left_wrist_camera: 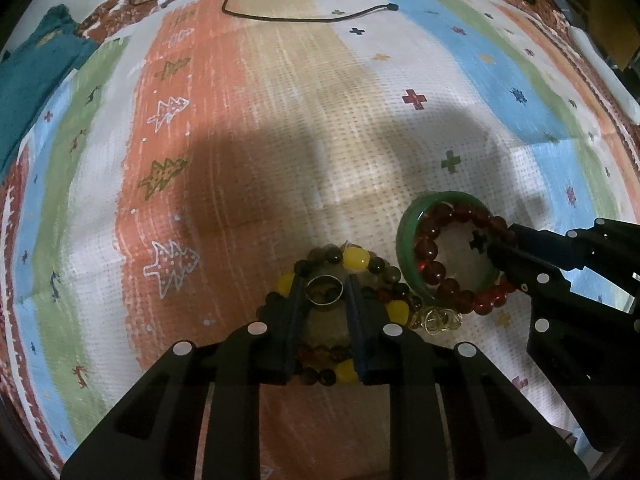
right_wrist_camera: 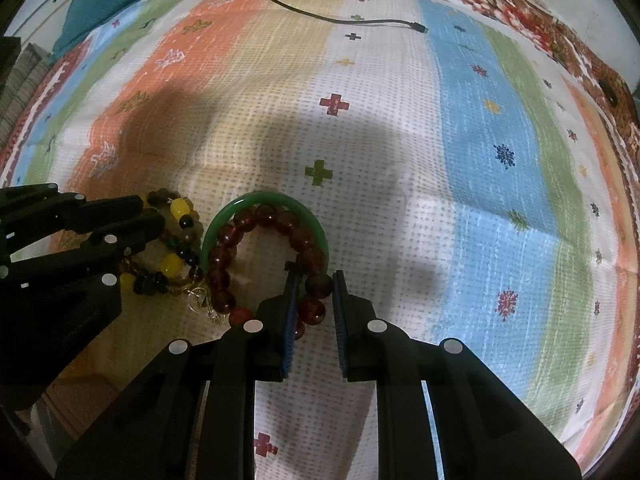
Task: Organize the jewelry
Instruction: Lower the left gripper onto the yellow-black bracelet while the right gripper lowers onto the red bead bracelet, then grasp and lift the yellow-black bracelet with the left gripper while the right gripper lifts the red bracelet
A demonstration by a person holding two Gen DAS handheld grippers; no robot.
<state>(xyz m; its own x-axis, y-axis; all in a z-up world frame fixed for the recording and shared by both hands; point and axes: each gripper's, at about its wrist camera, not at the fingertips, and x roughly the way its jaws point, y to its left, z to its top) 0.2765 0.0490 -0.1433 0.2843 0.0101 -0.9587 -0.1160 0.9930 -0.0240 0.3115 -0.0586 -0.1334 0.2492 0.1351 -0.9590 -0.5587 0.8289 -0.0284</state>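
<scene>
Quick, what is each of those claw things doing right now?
Left gripper: closed on the silver ring.
Right gripper: closed on the red bead bracelet.

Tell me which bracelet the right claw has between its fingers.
The red bead bracelet, lying inside the green bangle. The right claw pinches one bead; the yellow-and-dark bead bracelet sits under the left claw.

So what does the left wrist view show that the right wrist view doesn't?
Only the left wrist view shows the silver ring between the left gripper fingers. Only the right wrist view shows the right gripper fingers closed on the red bead bracelet. Both show the green bangle, the yellow-and-dark bead bracelet, the gold chain, the black cable and the striped cloth.
</scene>
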